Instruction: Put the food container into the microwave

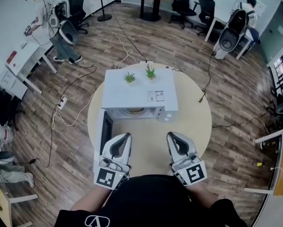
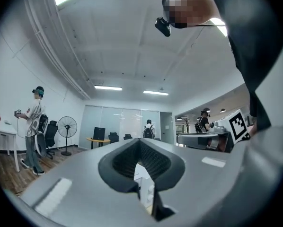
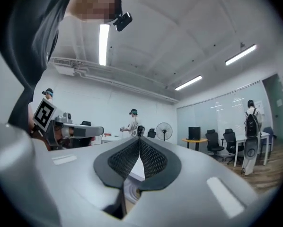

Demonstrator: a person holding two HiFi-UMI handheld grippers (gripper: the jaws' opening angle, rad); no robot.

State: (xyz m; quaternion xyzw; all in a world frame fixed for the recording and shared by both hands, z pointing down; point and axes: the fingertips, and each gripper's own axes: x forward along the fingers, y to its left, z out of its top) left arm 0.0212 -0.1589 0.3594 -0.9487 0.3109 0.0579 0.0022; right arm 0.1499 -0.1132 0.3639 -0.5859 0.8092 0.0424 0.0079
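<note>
Showed jaws pressed together and empty on both the left gripper (image 1: 126, 137) and the right gripper (image 1: 172, 136), held level over the round beige table (image 1: 194, 123), with what looked like the pale round food container (image 1: 134, 111) already inside the white box-shaped microwave (image 1: 127, 96); best drawn back clear of its open door (image 1: 103, 130).

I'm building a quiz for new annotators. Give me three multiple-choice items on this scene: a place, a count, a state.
1. Where does the microwave stand?
A. on the floor
B. on the round table
C. on a wall desk

2. How many green plants stand on it?
A. one
B. two
C. four

3. Its door is:
A. open
B. shut
C. missing

Answers:
1. B: the microwave sits on the round table.
2. B: two plants top it.
3. A: the door stands swung out leftward.
</note>
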